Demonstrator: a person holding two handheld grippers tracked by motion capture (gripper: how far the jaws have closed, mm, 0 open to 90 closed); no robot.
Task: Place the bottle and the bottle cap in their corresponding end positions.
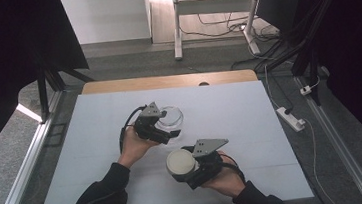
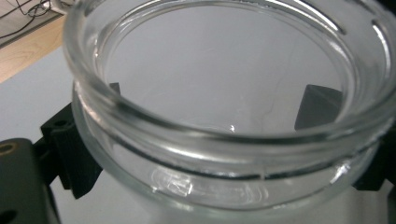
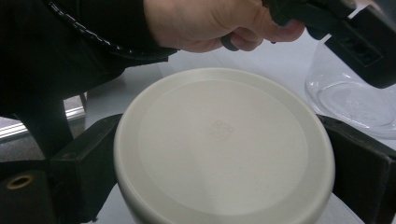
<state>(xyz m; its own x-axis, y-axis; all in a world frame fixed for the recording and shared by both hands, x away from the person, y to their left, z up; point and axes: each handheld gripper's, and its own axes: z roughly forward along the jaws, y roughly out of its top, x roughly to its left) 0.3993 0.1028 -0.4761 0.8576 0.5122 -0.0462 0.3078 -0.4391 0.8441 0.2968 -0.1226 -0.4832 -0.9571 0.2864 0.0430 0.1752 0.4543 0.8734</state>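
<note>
A clear glass jar (image 1: 171,117) stands mouth-up on the white table mat (image 1: 97,140). My left gripper (image 1: 165,129) is shut on it, one black jaw on each side of its wall. In the left gripper view the jar's thick rim (image 2: 196,133) looms close and the jar looks empty. A round cream lid (image 1: 180,163) is held just above the mat, in front of the jar and slightly right. My right gripper (image 1: 189,167) is shut on it. The right gripper view faces the lid's flat top (image 3: 224,149), with the jar (image 3: 355,105) and the left gripper (image 3: 357,44) beyond.
The mat covers a wooden table whose far edge (image 1: 167,81) shows bare wood. A white power strip (image 1: 291,118) lies on the floor at the right. A desk frame with cables (image 1: 211,23) stands beyond the table.
</note>
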